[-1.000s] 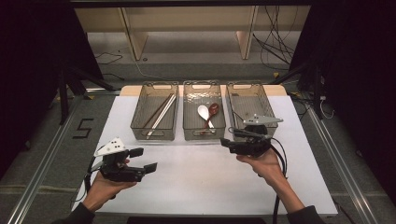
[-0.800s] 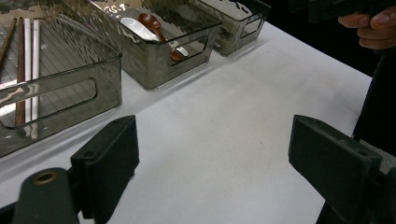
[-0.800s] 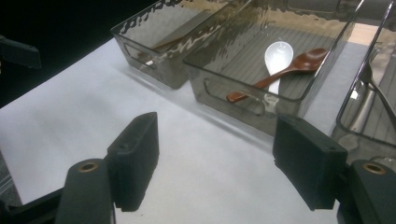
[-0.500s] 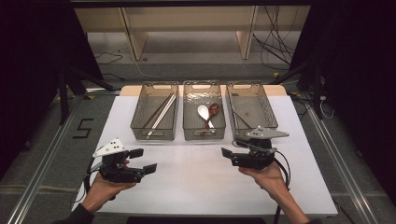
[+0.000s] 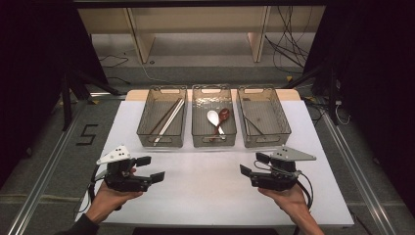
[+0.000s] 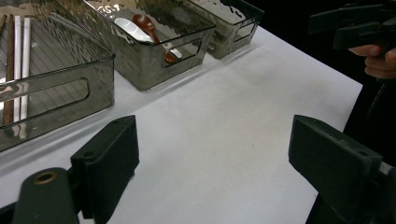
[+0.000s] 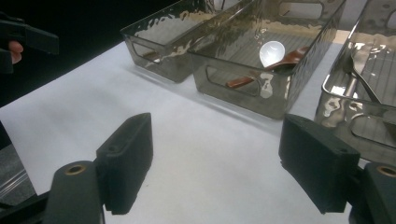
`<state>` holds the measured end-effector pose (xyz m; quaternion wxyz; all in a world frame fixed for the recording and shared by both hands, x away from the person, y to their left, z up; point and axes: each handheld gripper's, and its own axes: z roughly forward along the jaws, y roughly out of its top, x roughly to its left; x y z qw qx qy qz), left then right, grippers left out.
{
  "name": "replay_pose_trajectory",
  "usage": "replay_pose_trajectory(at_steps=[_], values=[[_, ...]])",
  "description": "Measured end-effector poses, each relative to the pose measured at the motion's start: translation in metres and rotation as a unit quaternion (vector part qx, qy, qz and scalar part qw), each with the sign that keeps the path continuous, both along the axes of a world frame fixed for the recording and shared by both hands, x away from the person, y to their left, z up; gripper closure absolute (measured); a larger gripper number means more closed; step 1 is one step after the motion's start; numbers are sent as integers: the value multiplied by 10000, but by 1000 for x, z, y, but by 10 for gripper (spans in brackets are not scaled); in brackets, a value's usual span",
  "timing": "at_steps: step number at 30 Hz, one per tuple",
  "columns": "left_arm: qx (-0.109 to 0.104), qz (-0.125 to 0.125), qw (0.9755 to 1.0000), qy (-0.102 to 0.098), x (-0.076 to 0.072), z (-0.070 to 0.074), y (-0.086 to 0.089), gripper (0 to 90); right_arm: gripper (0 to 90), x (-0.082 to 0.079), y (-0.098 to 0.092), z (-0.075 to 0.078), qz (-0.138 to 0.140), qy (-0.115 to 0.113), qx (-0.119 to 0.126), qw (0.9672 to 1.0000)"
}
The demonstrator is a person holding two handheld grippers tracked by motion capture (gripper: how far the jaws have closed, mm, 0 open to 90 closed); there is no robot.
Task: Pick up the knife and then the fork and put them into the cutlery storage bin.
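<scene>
Three clear bins stand in a row at the back of the white table. The left bin holds chopsticks. In the middle bin lie a white spoon and a brown spoon. The right bin holds a thin metal utensil. My left gripper rests open at the front left, its jaws apart over bare table. My right gripper is open at the front right with nothing between its jaws; they have just been opening.
Both grippers point inward toward each other over the table's front half. The far gripper shows at the top right and top left of the gripper views. Dark floor, rails and cables surround the table.
My right gripper has drawn back from the front of the right bin toward the near edge and sunk a little, its jaws spreading wider. The left gripper has kept still.
</scene>
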<state>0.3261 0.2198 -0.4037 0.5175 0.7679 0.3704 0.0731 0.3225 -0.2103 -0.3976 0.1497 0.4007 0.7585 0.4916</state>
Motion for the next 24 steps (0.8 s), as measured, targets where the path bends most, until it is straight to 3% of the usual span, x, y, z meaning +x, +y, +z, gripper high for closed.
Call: replay_pose_trajectory(at_steps=[14,24], values=[[-27,-71,10000,-10,-2,0,-1,154,201,-9,-13,-7,-294,-56,-115,9995],[-46,-82,10000,-13,-2,0,-2,154,205,-14,-18,-6,-305,-126,-195,9993]])
